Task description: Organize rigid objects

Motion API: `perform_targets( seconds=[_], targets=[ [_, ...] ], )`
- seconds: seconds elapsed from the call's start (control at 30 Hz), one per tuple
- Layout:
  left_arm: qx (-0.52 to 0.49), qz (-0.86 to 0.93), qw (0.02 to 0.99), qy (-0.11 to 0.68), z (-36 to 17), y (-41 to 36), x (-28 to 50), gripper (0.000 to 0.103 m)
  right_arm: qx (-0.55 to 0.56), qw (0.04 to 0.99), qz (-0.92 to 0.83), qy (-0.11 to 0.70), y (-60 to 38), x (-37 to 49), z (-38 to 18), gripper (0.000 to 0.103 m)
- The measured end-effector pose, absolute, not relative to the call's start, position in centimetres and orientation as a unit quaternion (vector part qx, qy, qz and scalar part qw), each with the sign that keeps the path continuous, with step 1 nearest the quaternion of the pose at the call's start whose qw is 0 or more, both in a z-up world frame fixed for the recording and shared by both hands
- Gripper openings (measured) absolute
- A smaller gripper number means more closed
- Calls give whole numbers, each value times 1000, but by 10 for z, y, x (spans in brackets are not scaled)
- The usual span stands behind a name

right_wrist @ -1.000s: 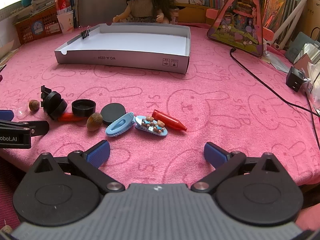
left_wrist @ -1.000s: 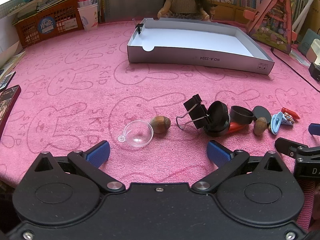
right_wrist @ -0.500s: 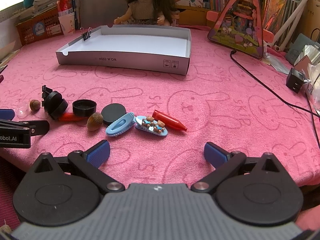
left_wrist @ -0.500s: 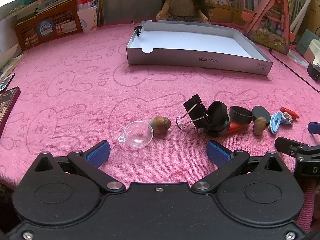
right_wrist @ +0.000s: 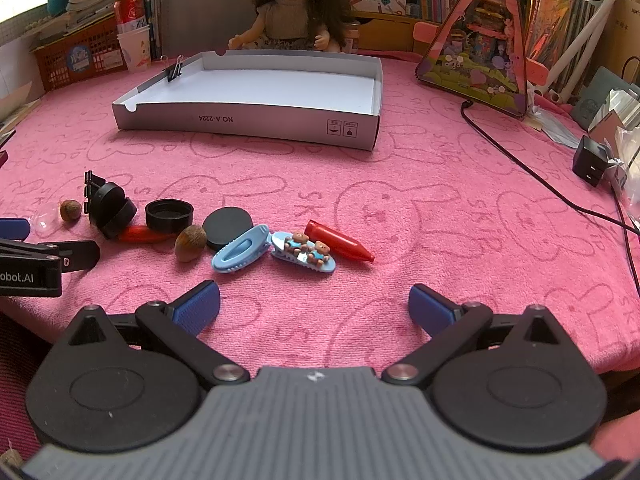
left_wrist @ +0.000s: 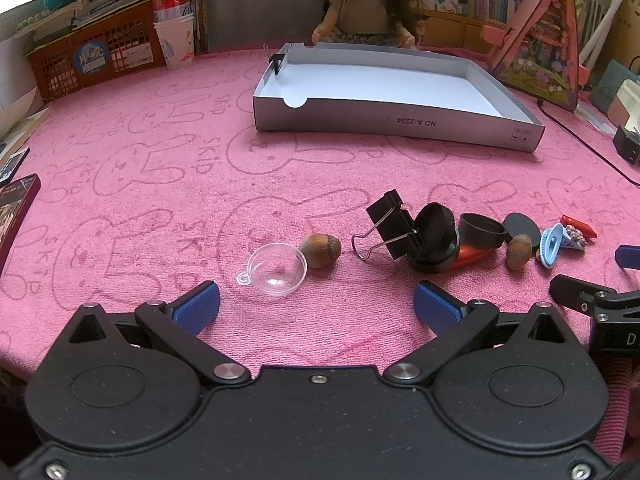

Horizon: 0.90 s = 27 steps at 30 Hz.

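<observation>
Down on the pink bunny towel (right_wrist: 420, 184) that covers the worktop, the little things lie in a row near the front edge. At the left end is a clear plastic half ball (left_wrist: 276, 269), and an acorn (left_wrist: 320, 245) touches it. Next comes a big black binder clip (left_wrist: 394, 226), leaning on a round black case (left_wrist: 434, 240) that is tipped up. A red crayon (left_wrist: 472, 256) pokes out from under the case. Beside it sits a black cap (right_wrist: 169, 216) with its open side up, then a flat black disc (right_wrist: 227, 227). A second acorn (right_wrist: 190, 242) lies just in front of the disc. After that come a plain blue hair clip (right_wrist: 240, 250) and a blue hair clip with two bears (right_wrist: 304, 256), and they touch at the tips. Another red crayon (right_wrist: 340, 240) lies just behind the bear clip.

Farther back sits a white cardboard tray (right_wrist: 248, 124). A small binder clip (right_wrist: 175, 70) is pinched onto its left wall. A doll (right_wrist: 294, 8) sits behind the tray.

Both tools hang low over the front edge of the towel. The left gripper (left_wrist: 316, 304) has its jaws wide apart with nothing in them, close to the clear half ball. The right gripper (right_wrist: 314, 306) is spread wide too and holds nothing, close to the hair clips.
</observation>
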<state>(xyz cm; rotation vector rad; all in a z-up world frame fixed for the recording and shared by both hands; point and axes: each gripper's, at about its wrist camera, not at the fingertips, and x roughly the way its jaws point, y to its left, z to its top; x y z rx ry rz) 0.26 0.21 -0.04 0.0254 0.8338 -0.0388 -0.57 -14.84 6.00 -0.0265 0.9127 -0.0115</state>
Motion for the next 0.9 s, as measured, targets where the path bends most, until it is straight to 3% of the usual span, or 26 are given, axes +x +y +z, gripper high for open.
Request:
perform_targets(
  seconds=[0.13, 0.3, 0.57, 0.67, 0.73, 0.9],
  targets=[
    [8, -19, 914, 405, 1, 3, 2, 100, -11, 898, -8, 440, -148, -6, 60, 103],
    [-2, -17, 917, 399, 6, 8, -2, 84, 13, 908, -11, 419, -153, -13, 66, 97],
    [-23, -38, 923, 381, 17, 13, -8, 45, 48, 917, -14, 396, -165, -20, 74, 80],
    [-17, -39, 924, 379, 17, 11, -10, 40, 35, 918, -17, 394, -164, -20, 74, 71],
    [-12, -38, 926, 375, 18, 11, -11, 40, 28, 917, -17, 397, -163, -19, 74, 59],
    [-9, -32, 932, 362, 19, 13, -13, 40, 29, 917, -5, 397, -158, -16, 71, 45]
  ],
)
